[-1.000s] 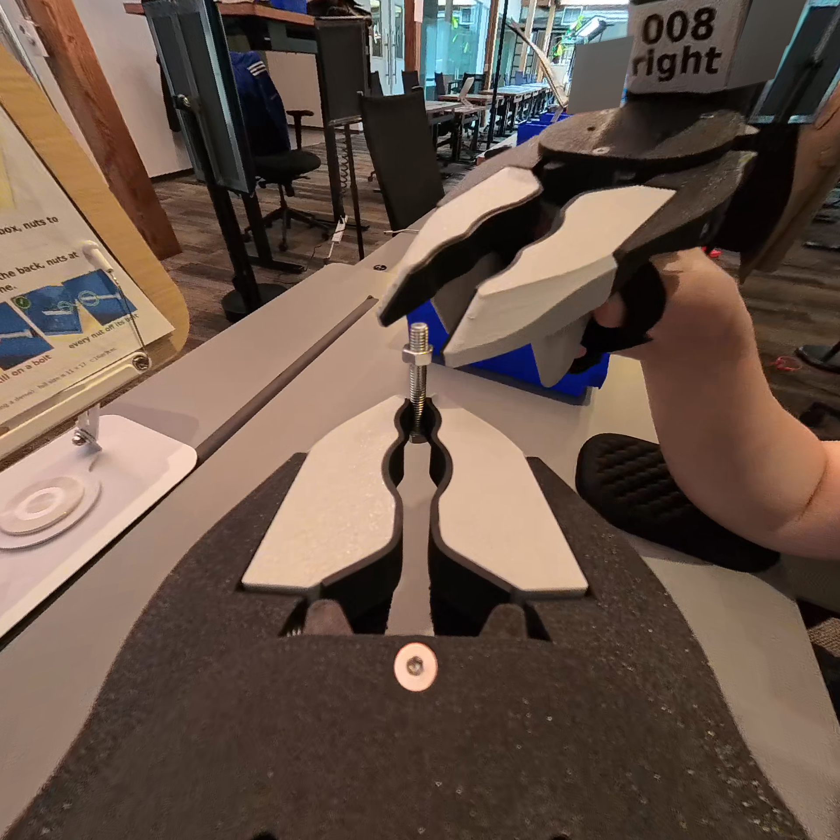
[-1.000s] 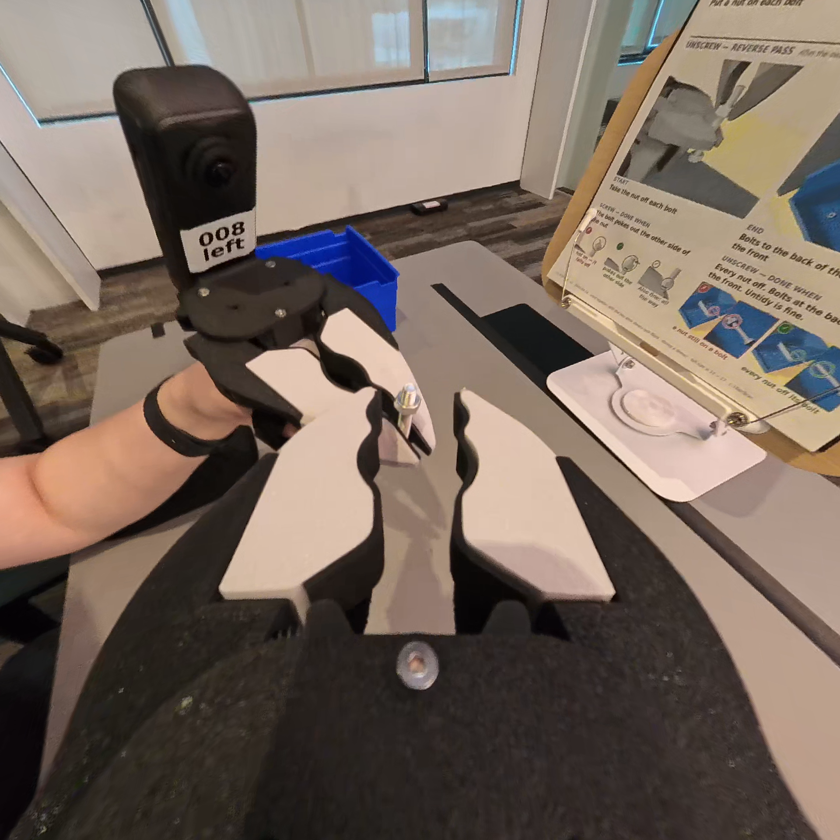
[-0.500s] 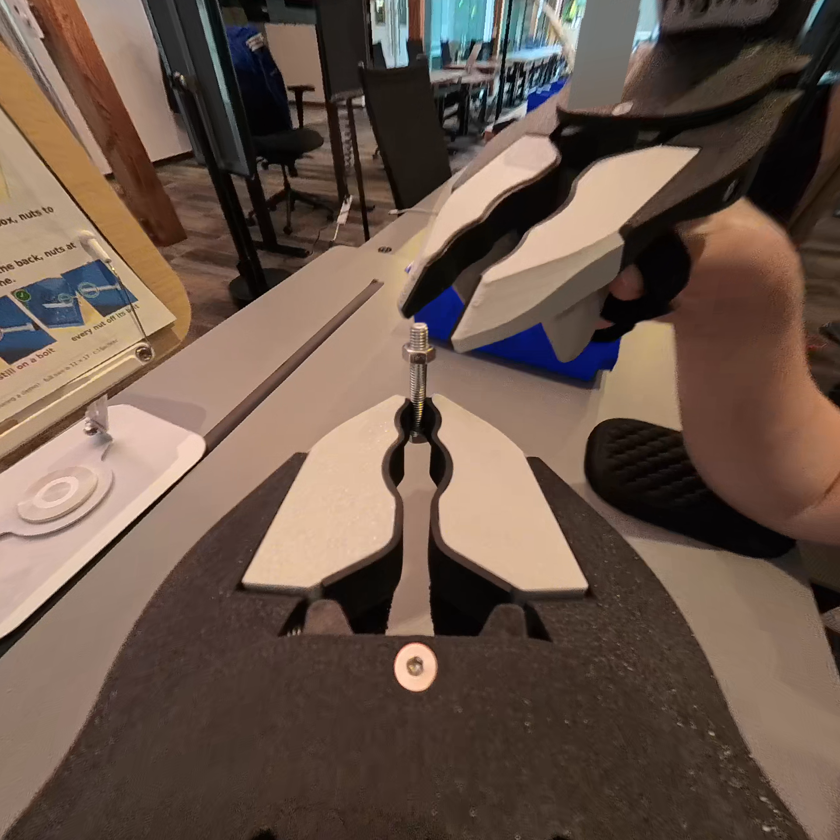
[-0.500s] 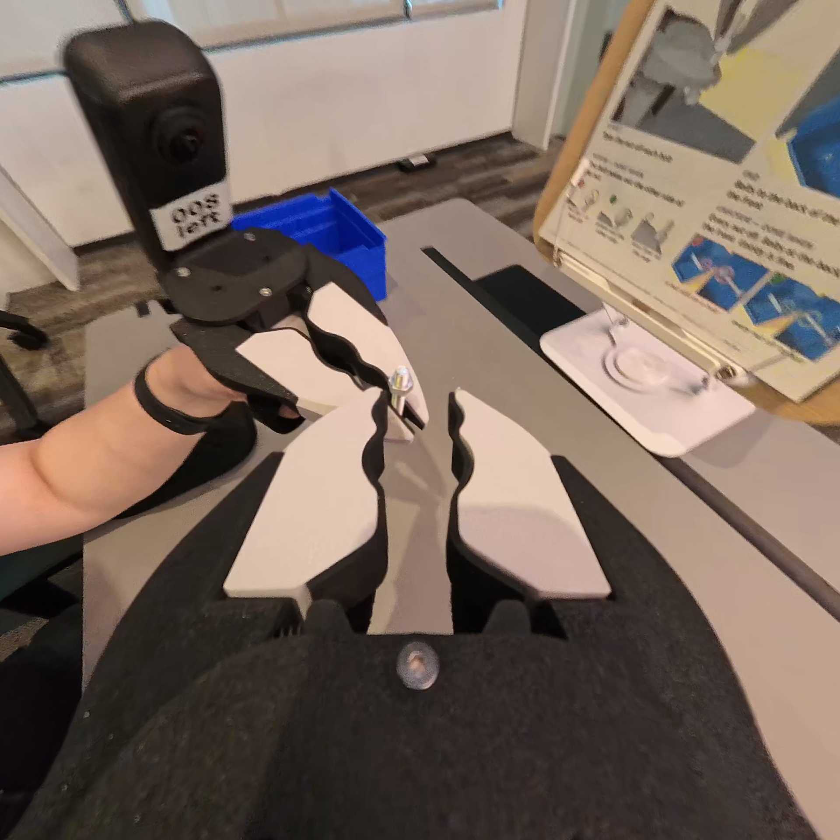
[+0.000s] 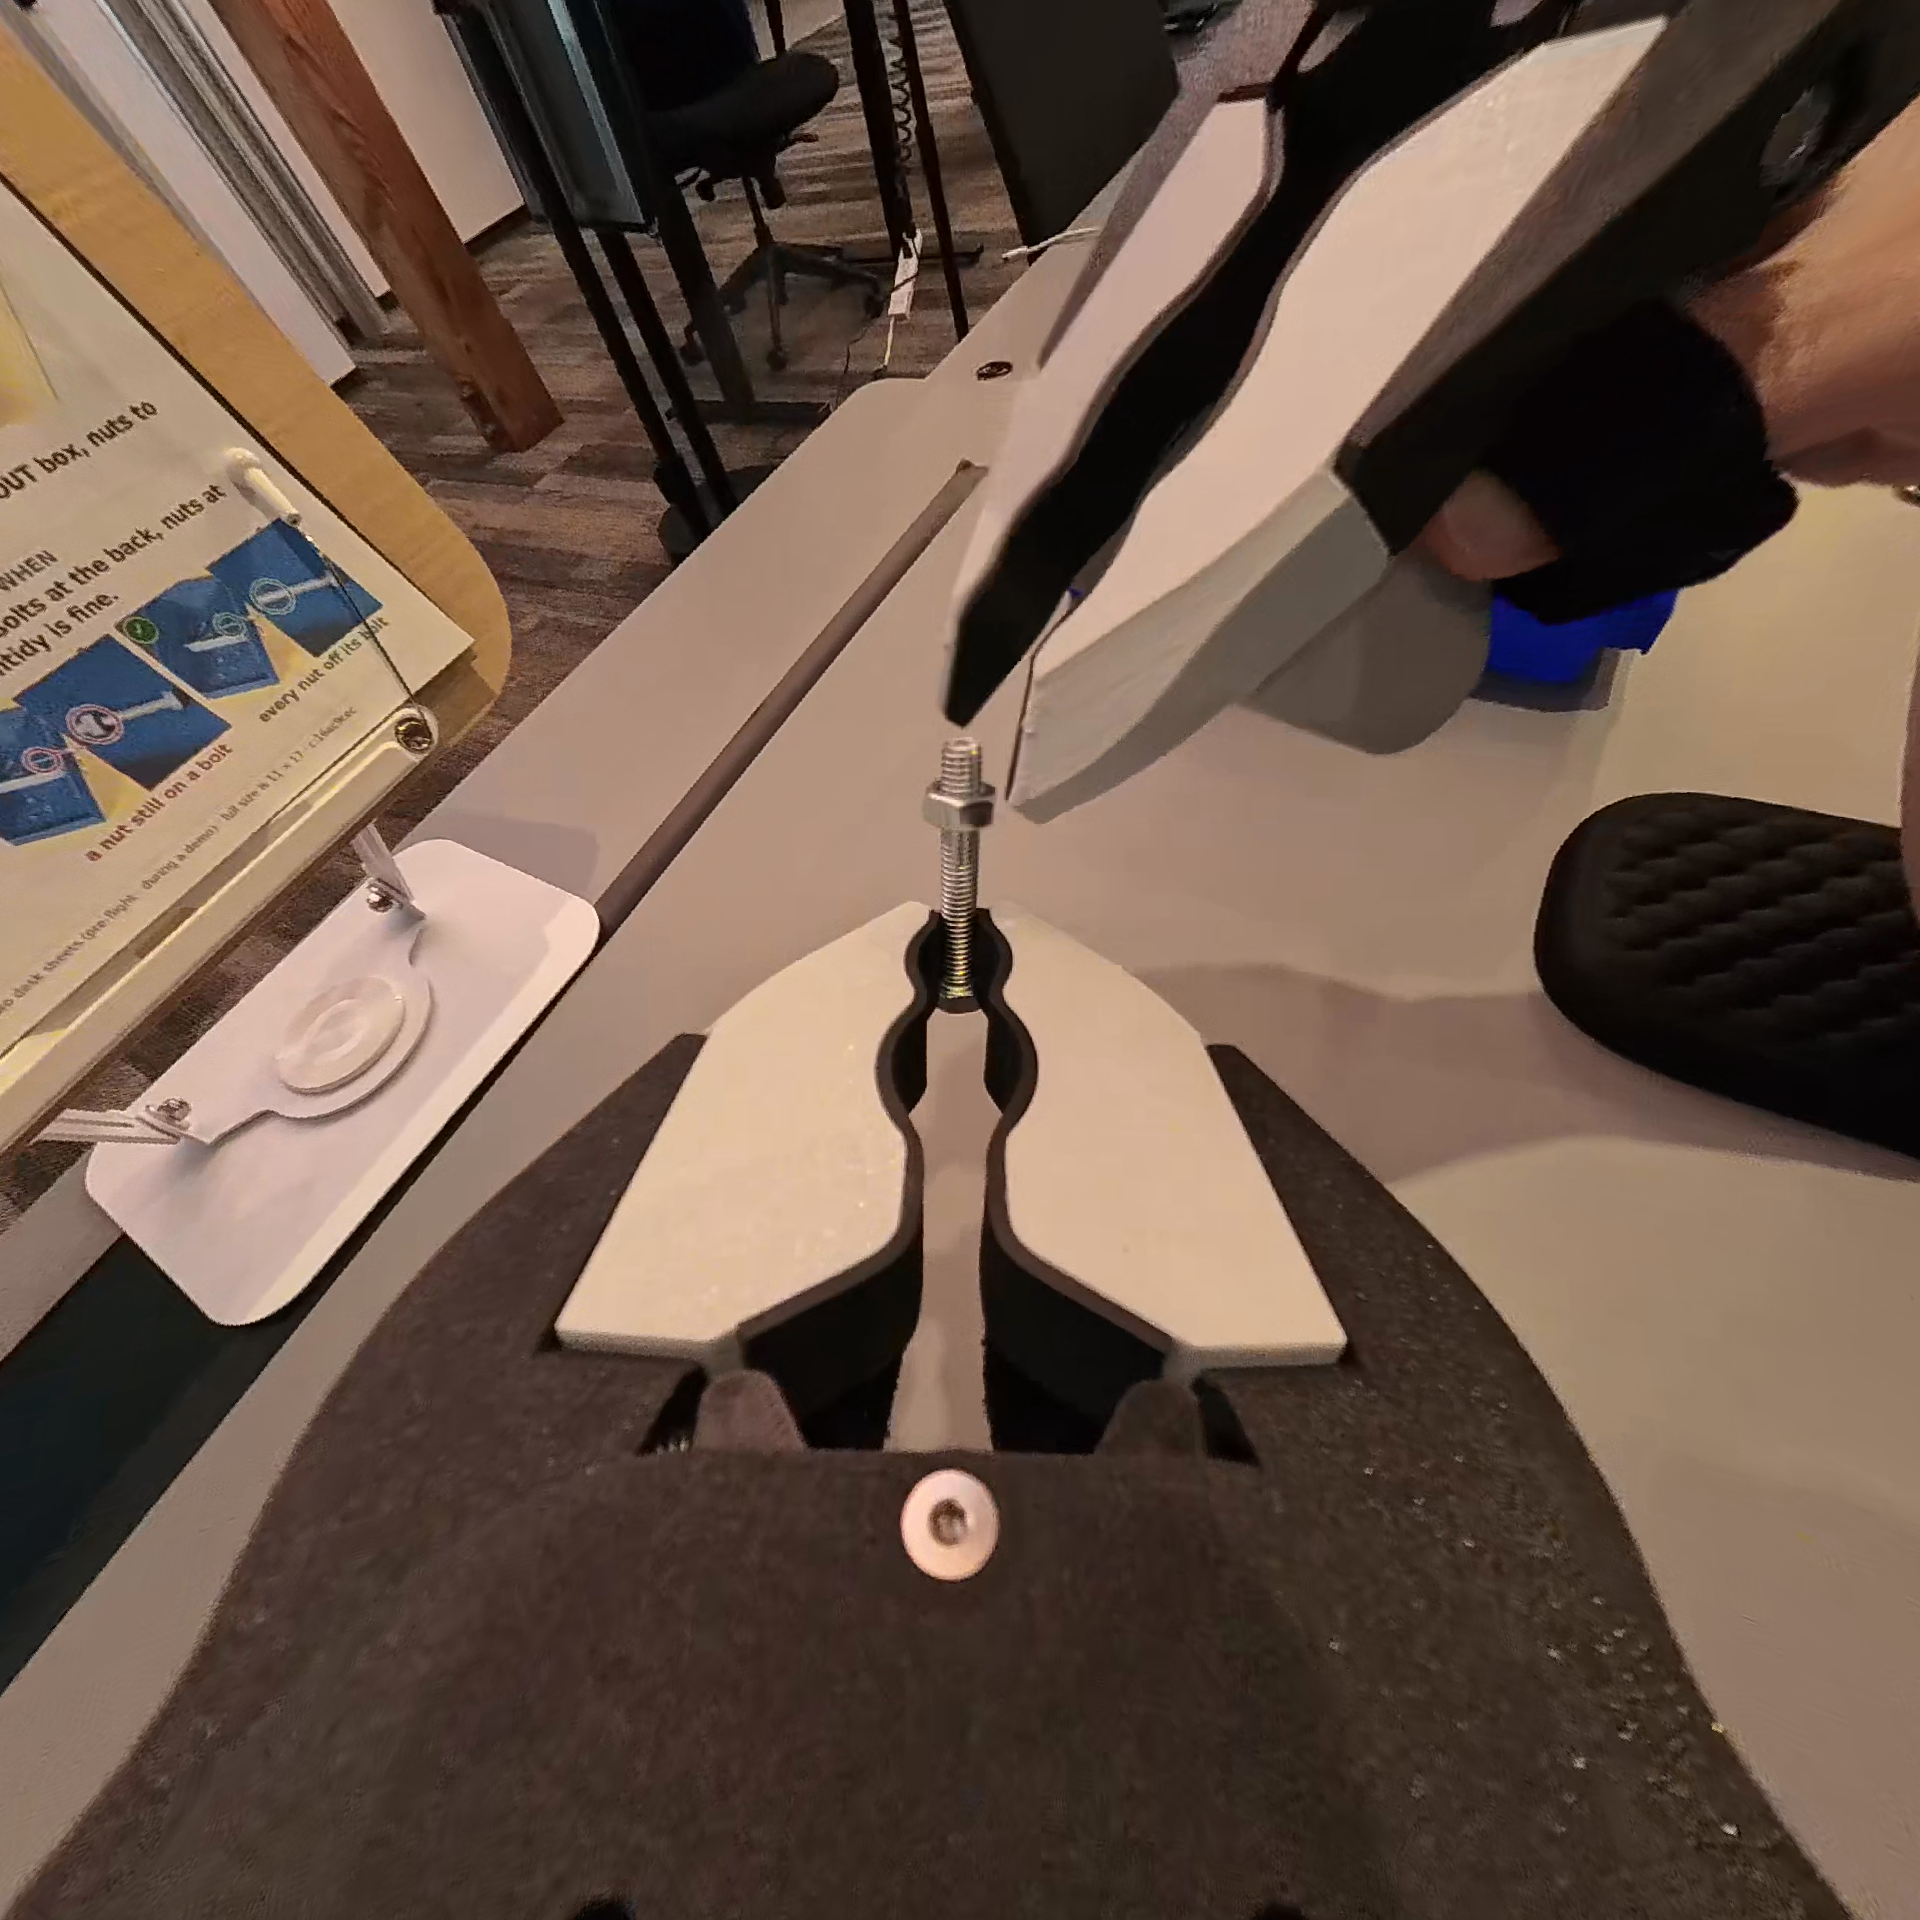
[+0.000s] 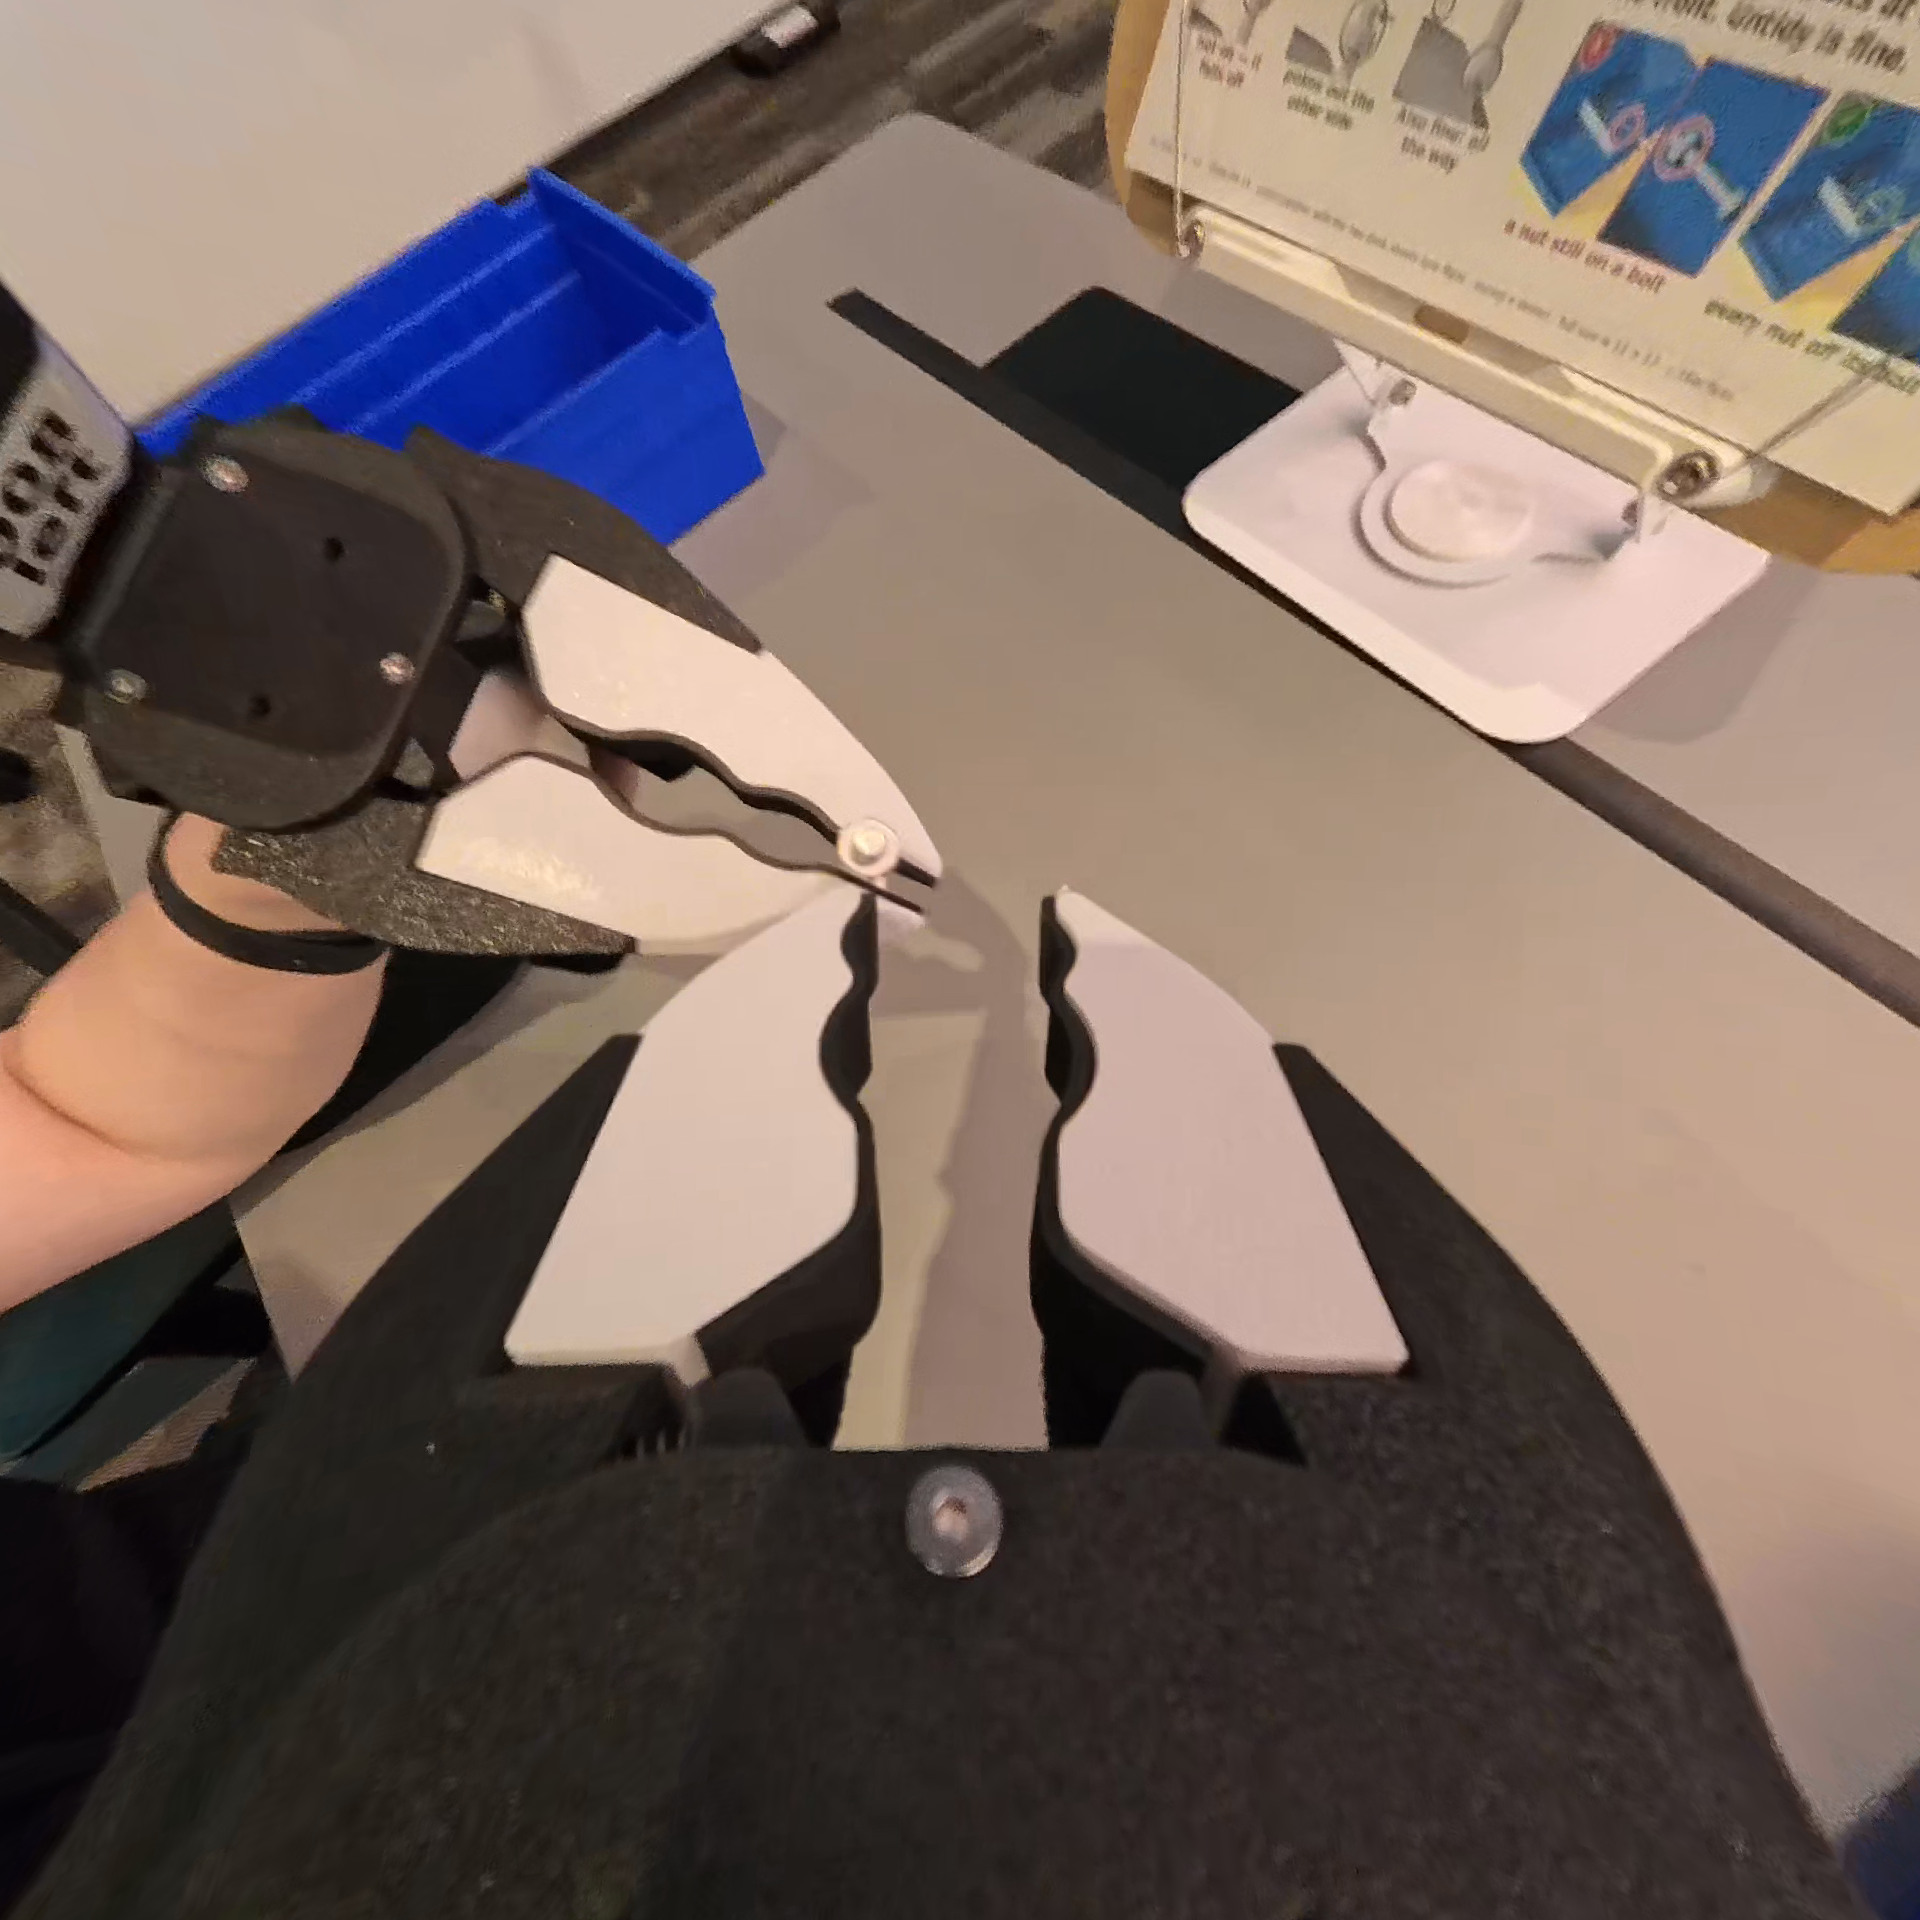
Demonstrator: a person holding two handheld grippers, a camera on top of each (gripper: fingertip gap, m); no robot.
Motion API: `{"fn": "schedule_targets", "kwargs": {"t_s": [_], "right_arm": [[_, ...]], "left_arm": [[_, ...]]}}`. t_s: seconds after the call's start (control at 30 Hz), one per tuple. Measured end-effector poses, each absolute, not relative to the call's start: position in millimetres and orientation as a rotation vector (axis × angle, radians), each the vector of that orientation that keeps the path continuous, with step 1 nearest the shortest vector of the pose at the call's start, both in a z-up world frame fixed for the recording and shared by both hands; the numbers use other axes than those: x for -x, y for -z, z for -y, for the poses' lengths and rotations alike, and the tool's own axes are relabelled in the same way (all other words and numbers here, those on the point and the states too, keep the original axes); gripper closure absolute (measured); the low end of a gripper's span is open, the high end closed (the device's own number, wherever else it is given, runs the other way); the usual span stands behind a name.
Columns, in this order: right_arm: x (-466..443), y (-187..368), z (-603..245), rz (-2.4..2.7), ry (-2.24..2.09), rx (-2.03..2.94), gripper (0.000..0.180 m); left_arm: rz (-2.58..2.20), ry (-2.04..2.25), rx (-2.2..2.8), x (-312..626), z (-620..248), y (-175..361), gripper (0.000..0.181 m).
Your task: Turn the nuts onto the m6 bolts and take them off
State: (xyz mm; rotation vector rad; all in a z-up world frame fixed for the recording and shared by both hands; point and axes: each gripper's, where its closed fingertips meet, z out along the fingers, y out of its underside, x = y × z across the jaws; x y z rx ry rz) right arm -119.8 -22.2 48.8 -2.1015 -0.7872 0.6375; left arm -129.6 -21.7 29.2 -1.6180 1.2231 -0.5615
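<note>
My left gripper (image 5: pixel 958 920) is shut on the lower end of a silver M6 bolt (image 5: pixel 958 894) and holds it upright. A hex nut (image 5: pixel 960 803) sits near the bolt's top, with a few threads showing above it. My right gripper (image 6: pixel 956 912) is open and empty. In the left wrist view its fingers (image 5: pixel 1143 665) hang just above and to the right of the nut, not touching it. In the right wrist view I look down on the left gripper (image 6: pixel 902 862) with the nut and bolt end (image 6: pixel 871 844) between its tips.
A blue bin (image 6: pixel 499 343) stands on the grey table (image 6: pixel 1195 831) behind the left gripper. An instruction board on a white stand (image 6: pixel 1475 582) is at the table's side. A black padded rest (image 5: pixel 1745 966) lies at the right. The tips of both grippers are at nearly the same place.
My right gripper has risen and tilted over, and now looks down on the bolt from above with its tips close over the nut. The left gripper still holds the bolt upright.
</note>
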Motion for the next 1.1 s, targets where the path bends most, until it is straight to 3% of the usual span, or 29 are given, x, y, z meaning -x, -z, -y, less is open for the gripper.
{"fn": "schedule_targets", "kwargs": {"t_s": [1.1], "right_arm": [[123,-53,29,0.856,-0.648,2.068,0.153]], "left_arm": [[-1.277,0.605,1.639,121,32,-22,0.176]]}}
